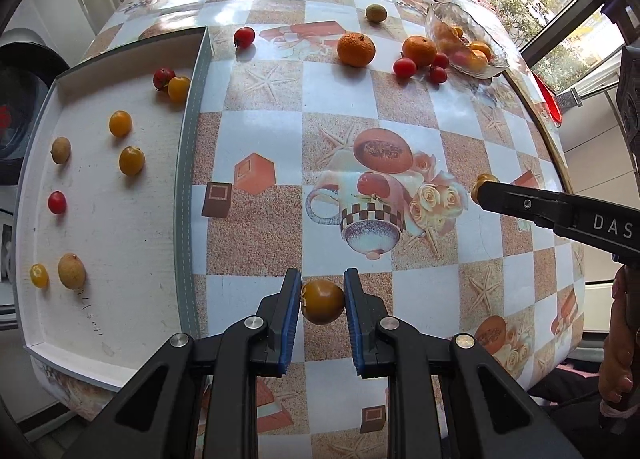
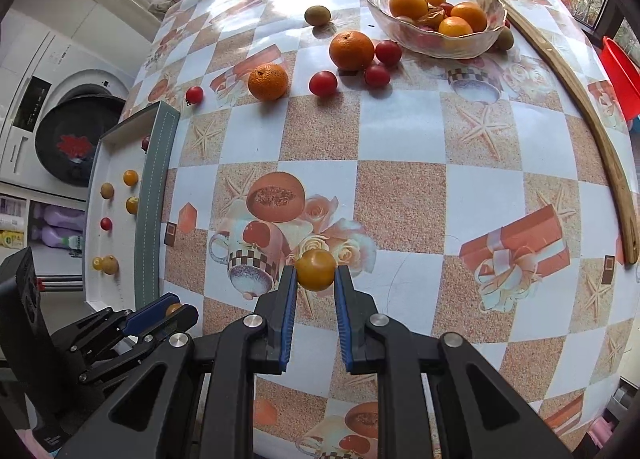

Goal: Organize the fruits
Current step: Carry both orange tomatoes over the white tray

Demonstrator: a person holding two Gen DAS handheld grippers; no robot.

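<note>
My left gripper (image 1: pixel 322 301) is shut on a yellow cherry tomato (image 1: pixel 323 302), held above the table's near edge, right of the white tray (image 1: pixel 120 227). My right gripper (image 2: pixel 316 279) is shut on another yellow cherry tomato (image 2: pixel 315 270) over the table's middle. It shows in the left wrist view (image 1: pixel 486 191) at the right, and the left gripper shows in the right wrist view (image 2: pixel 170 313) at lower left. The tray holds several small fruits: yellow tomatoes (image 1: pixel 131 160), red tomatoes (image 1: pixel 57 202) and longans (image 1: pixel 71 271). A glass bowl (image 2: pixel 400 33) at the far right holds oranges and small fruits.
Two mandarins (image 1: pixel 356 49) (image 2: pixel 351 50), several red tomatoes (image 2: pixel 323 83) and a kiwi (image 2: pixel 317 15) lie loose on the far table. A curved wooden strip (image 2: pixel 592 131) runs along the right edge. A washing machine (image 2: pixel 60 127) stands left of the table.
</note>
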